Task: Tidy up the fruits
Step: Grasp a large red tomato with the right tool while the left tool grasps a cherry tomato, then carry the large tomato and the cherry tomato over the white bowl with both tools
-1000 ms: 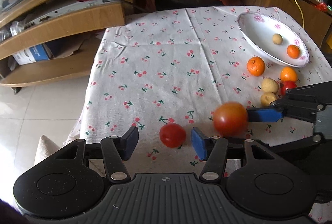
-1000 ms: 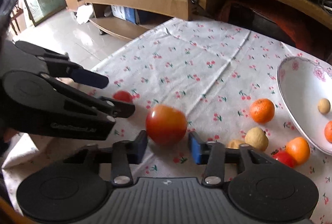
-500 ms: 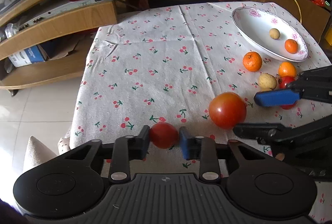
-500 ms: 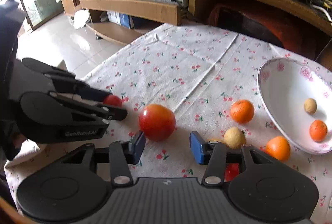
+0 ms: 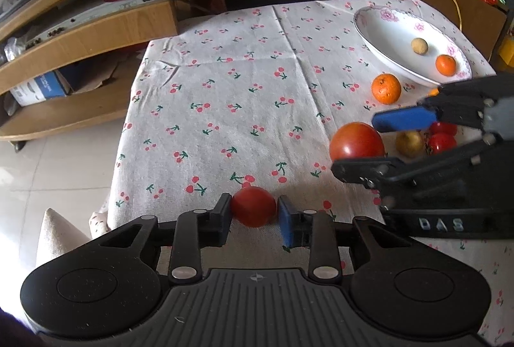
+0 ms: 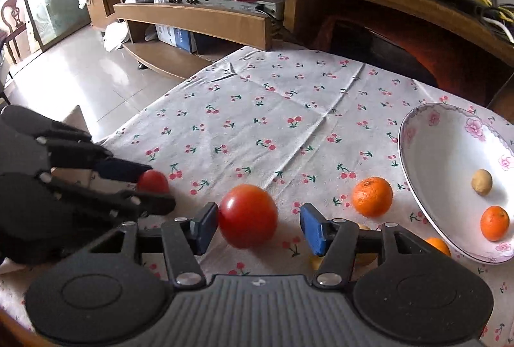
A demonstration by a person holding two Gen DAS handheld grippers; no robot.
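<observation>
The left tool (image 5: 253,212) has its two fingers pinched against the sides of a small tomato (image 5: 253,206) at the near edge of the bench (image 5: 225,96), which is covered in a cherry-print cloth. The right tool (image 6: 257,226) is spread wide around a big tomato (image 6: 248,215); its left finger looks to be touching the fruit, while the right finger stands clear of it. The big tomato sits on the cloth, off to the right of the small one.

Further right, an orange (image 6: 372,196) lies just beside the white flowered bowl (image 6: 427,160). Inside the bowl there's a small orange (image 6: 494,223) and a little tan fruit (image 6: 482,181). From the left tool's view, a yellowish fruit (image 5: 408,143) and two more small red tomatoes (image 5: 445,140) huddle behind the right tool's fingers, near the bowl. Another orange peeks out behind the right tool, half hidden.
</observation>
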